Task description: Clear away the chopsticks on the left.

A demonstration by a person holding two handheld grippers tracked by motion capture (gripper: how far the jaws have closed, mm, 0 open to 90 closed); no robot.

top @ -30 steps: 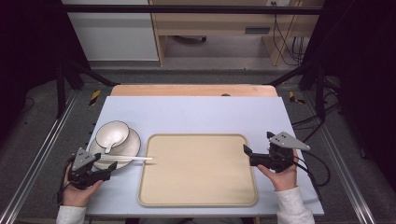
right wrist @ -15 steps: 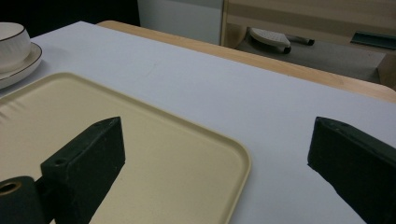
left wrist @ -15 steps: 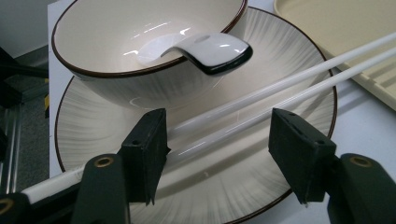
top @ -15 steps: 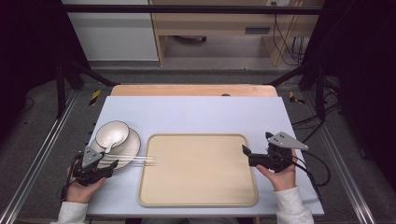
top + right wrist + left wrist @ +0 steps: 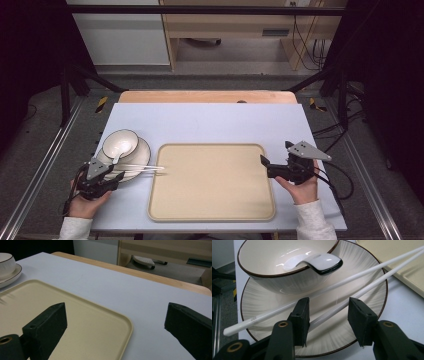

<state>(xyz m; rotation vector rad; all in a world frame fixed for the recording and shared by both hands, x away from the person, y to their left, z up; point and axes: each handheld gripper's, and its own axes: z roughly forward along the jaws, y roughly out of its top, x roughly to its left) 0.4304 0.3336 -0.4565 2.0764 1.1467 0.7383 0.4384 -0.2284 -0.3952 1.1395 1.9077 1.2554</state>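
A cream bowl (image 5: 120,143) (image 5: 287,262) with a dark rim sits on a ribbed plate (image 5: 142,150) (image 5: 362,270) at the table's left. A white spoon (image 5: 322,261) rests in the bowl with its handle over the rim. Two white chopsticks (image 5: 145,168) (image 5: 374,283) lie across the plate, tips reaching onto the beige tray (image 5: 212,182) (image 5: 75,322). My left gripper (image 5: 117,179) (image 5: 328,307) is at their near ends. Its jaws have just been closing, with one chopstick between them and the other passing behind the left jaw; the pads do not press. My right gripper (image 5: 266,167) (image 5: 116,312) is open at the tray's right edge, holding nothing.
The pale blue tabletop (image 5: 210,120) has a wooden strip (image 5: 205,96) along its far edge. Metal rails run down both sides of the table. A cable (image 5: 345,177) trails from the right gripper off the right edge.
The left gripper's jaws have narrowed around the chopsticks' near ends. Both hands and the dishes stay where they were.
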